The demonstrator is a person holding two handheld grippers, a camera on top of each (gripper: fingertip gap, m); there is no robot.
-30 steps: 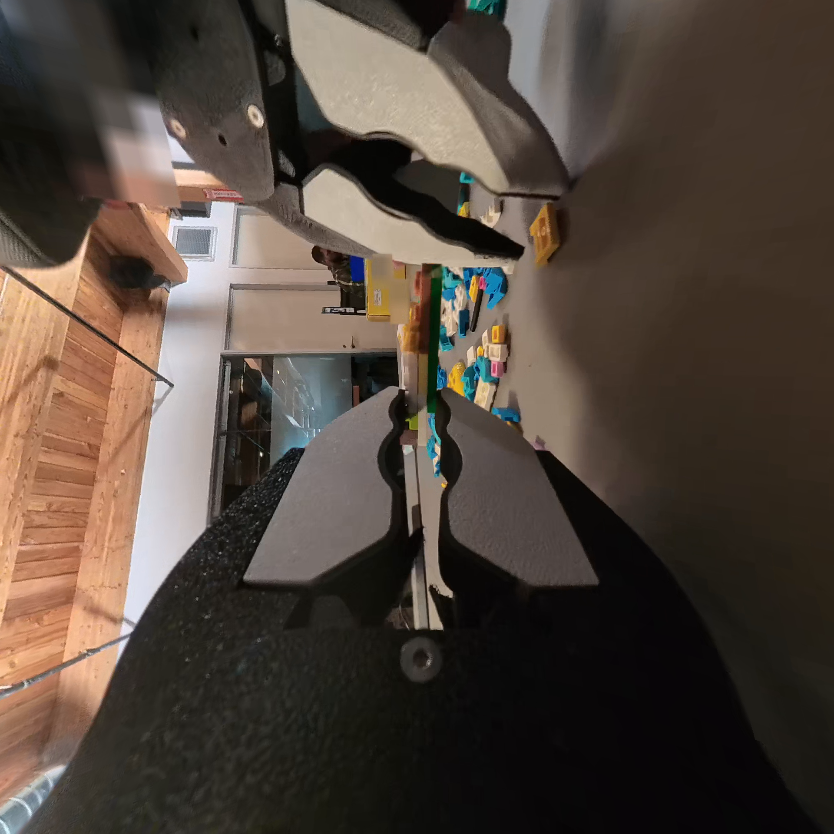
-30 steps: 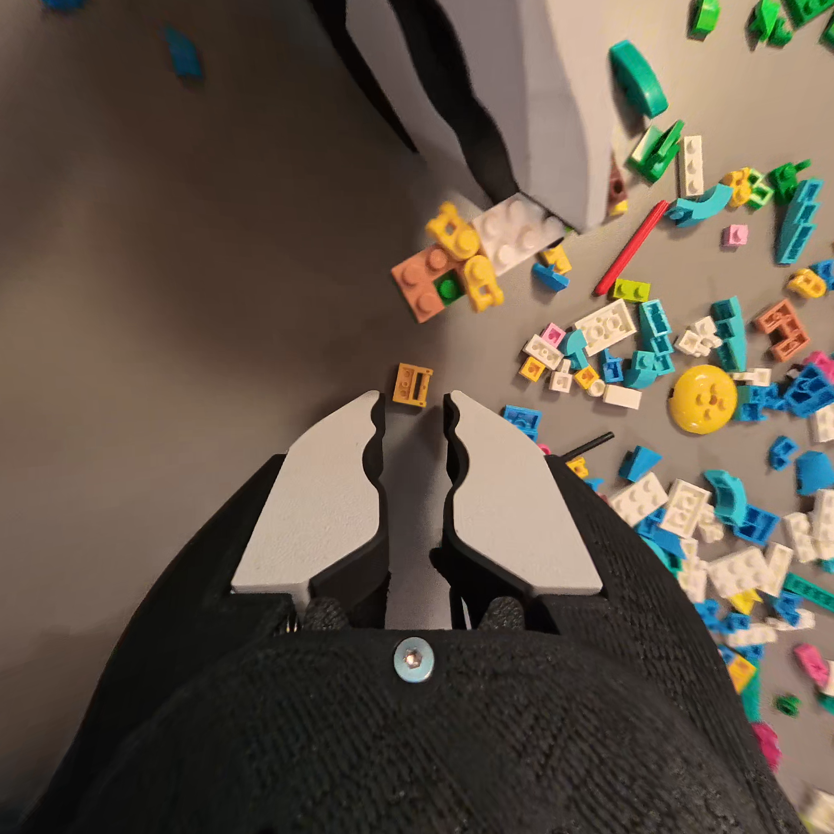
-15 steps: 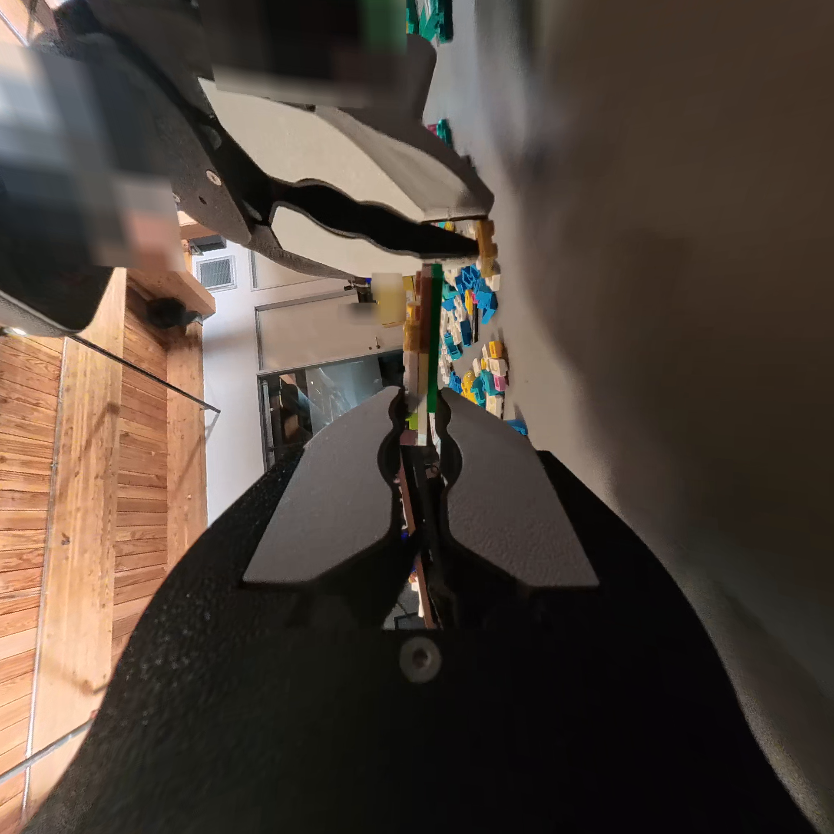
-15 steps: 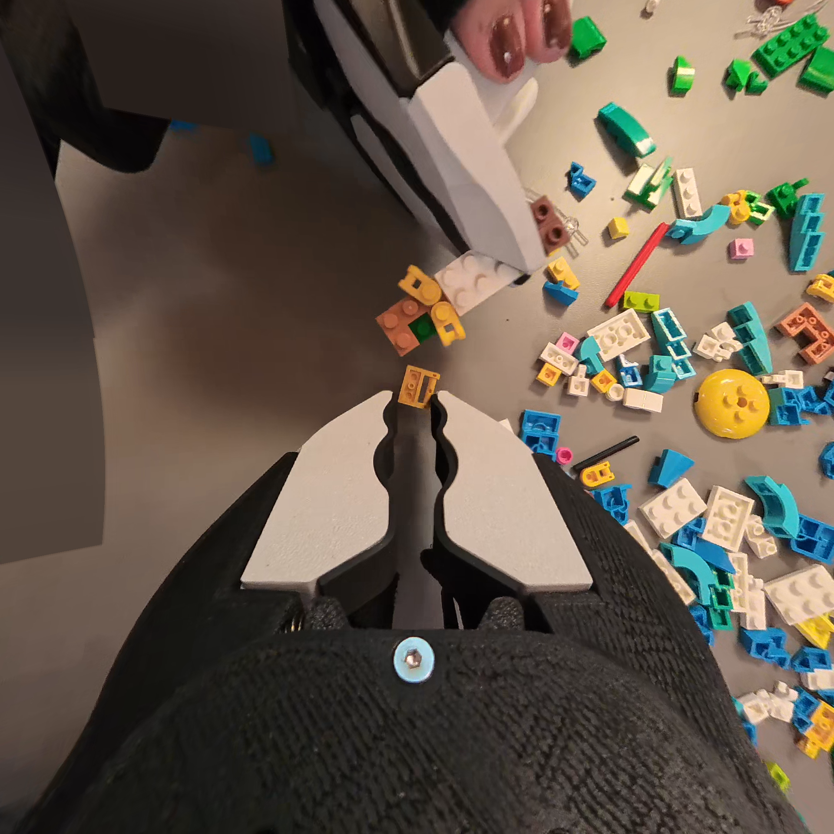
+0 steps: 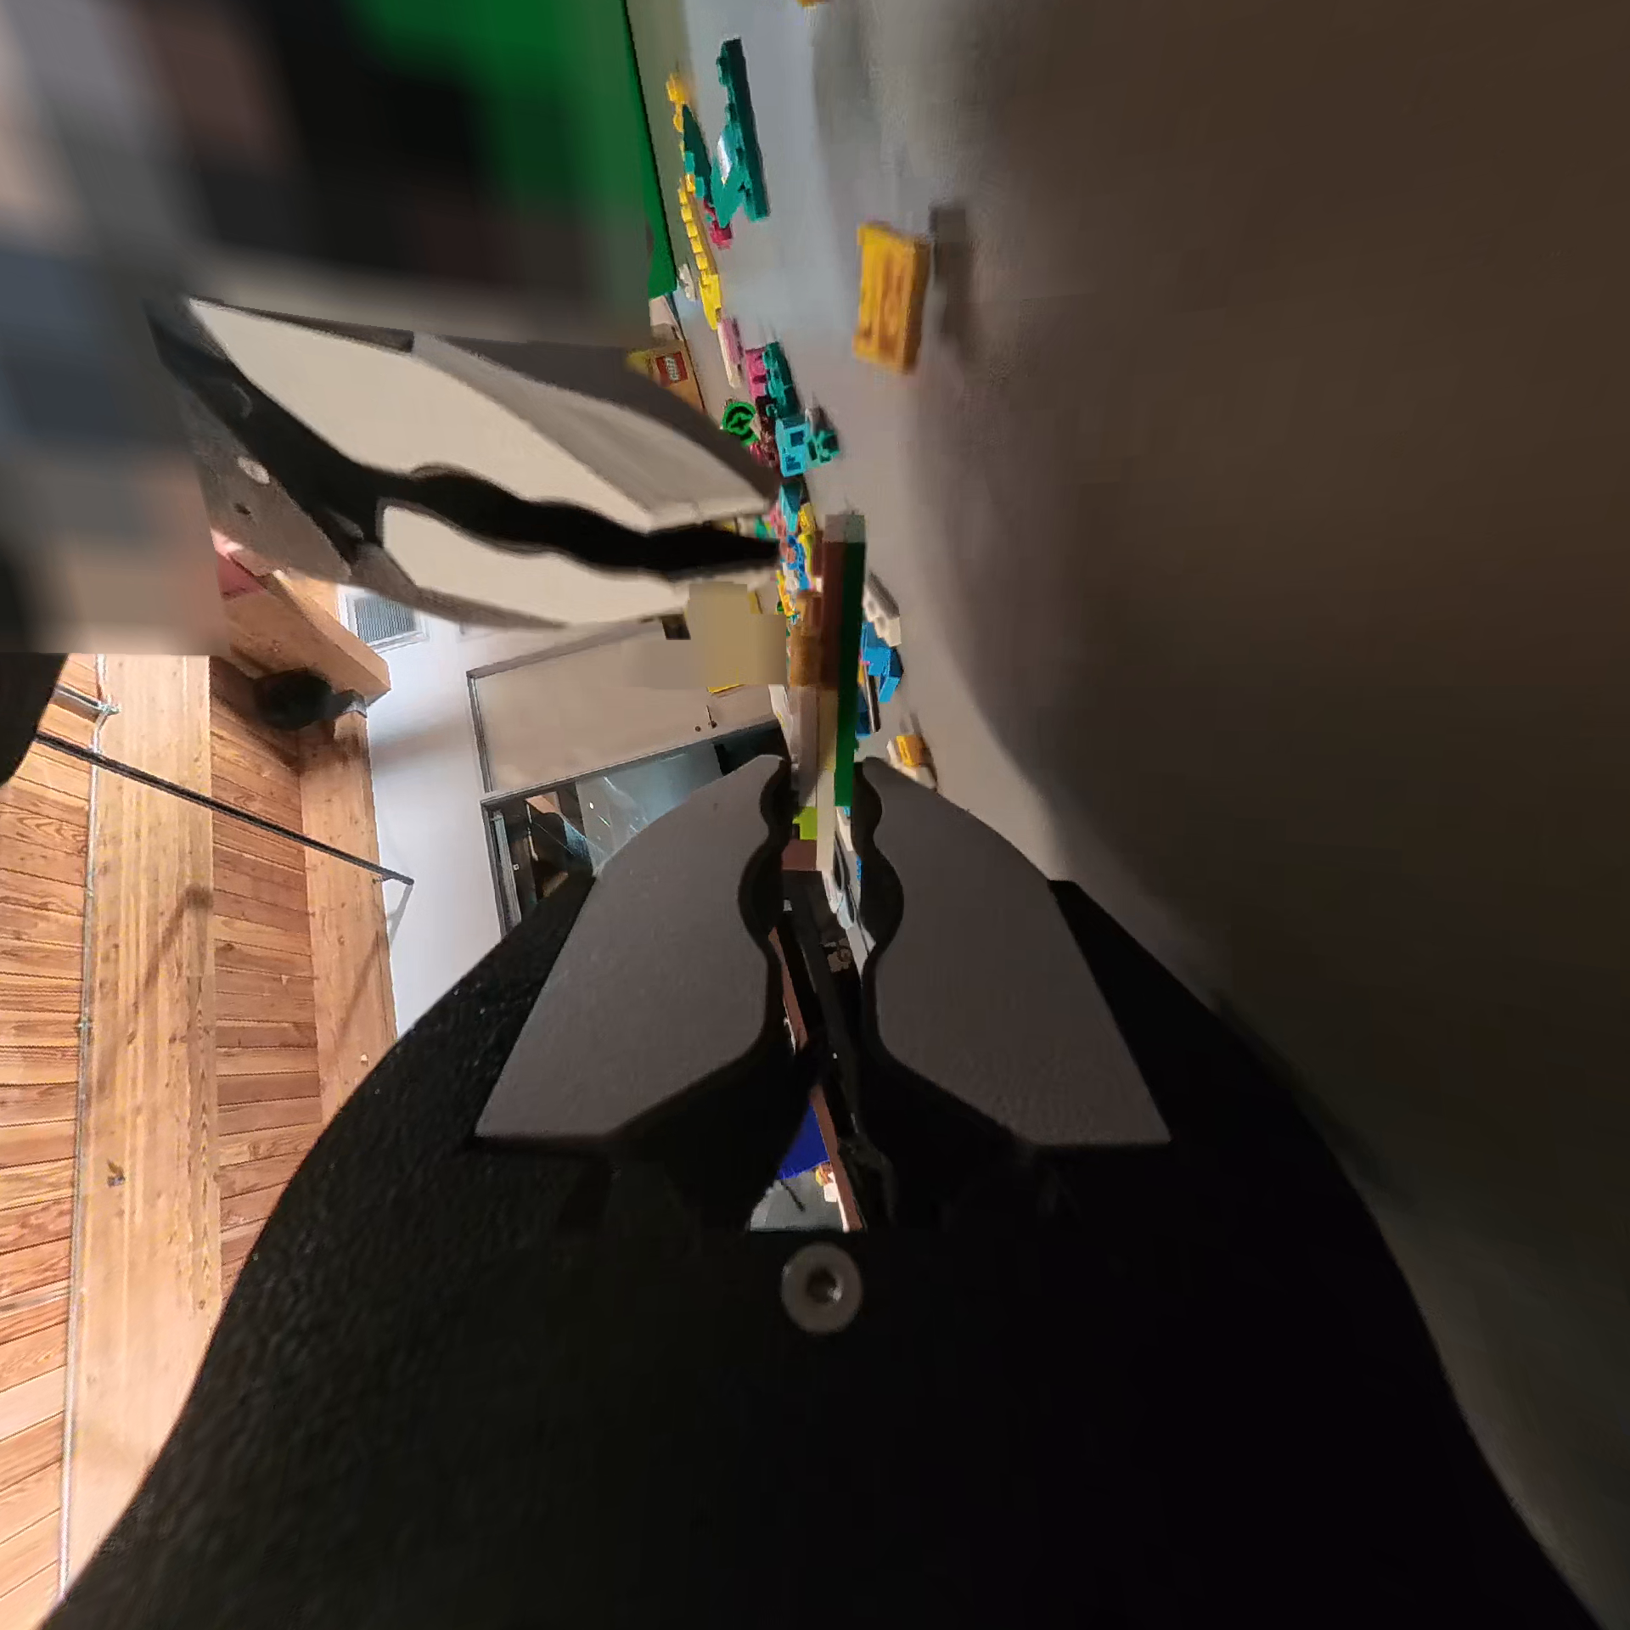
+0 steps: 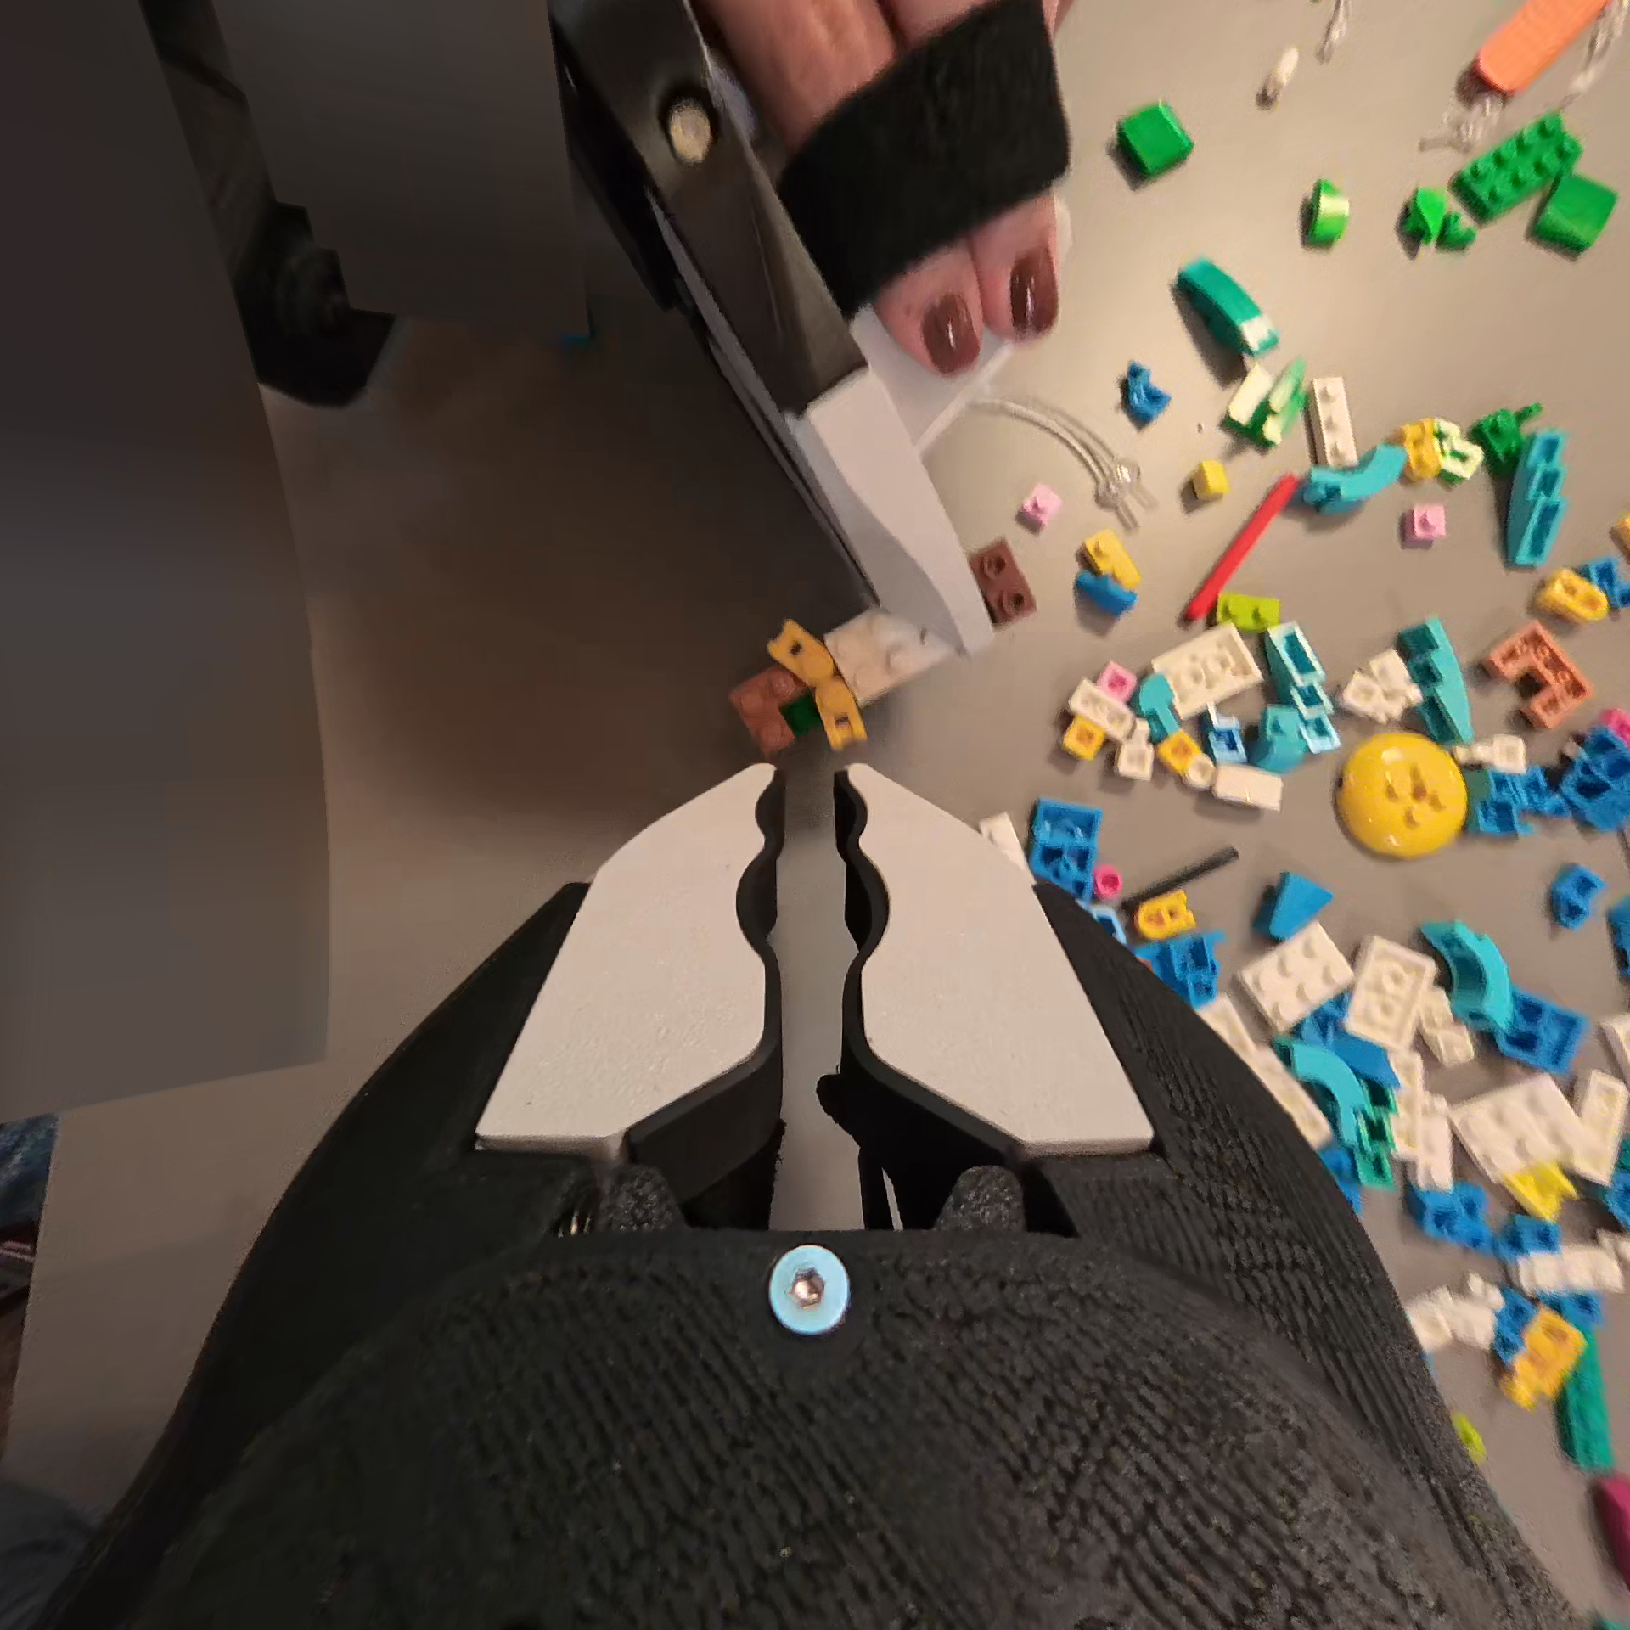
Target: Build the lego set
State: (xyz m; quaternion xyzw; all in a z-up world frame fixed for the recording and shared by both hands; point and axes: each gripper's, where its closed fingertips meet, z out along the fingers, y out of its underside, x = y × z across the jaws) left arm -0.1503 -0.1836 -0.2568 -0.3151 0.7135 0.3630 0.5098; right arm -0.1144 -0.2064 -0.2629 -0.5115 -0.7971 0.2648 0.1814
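Observation:
My left gripper [image 5: 825, 776] is shut on a small assembly [image 5: 838, 661] of white, green and brown plates, seen edge-on. In the right wrist view the left gripper [image 6: 948, 639] holds the assembly [image 6: 820, 697] by its white plate, above the grey table; yellow clips and a brown plate stick out. My right gripper [image 6: 807, 776] sits just below the assembly, jaws nearly together, nothing seen between them. It also shows in the left wrist view [image 5: 767, 538]. A small orange piece [image 5: 891, 304] lies on the table, apart from both grippers.
Loose bricks [image 6: 1323, 970] cover the table to the right, with a yellow dome [image 6: 1402, 794], a red rod [image 6: 1239, 547], a brown plate [image 6: 1001, 578] and green bricks [image 6: 1517, 168]. A hand [image 6: 970, 309] grips the left tool. A chair wheel [image 6: 309, 291] stands beyond the table's left edge. One gripper's finger ends stand about 4 centimetres off the other's. Between my left fingertips and the red rod [image 6: 1239, 547] there is roughly 9 centimetres.
My right gripper's jaws closed from open to nearly together and rose toward the assembly. The orange piece that was at its tips is no longer there. The left gripper lifted the assembly.

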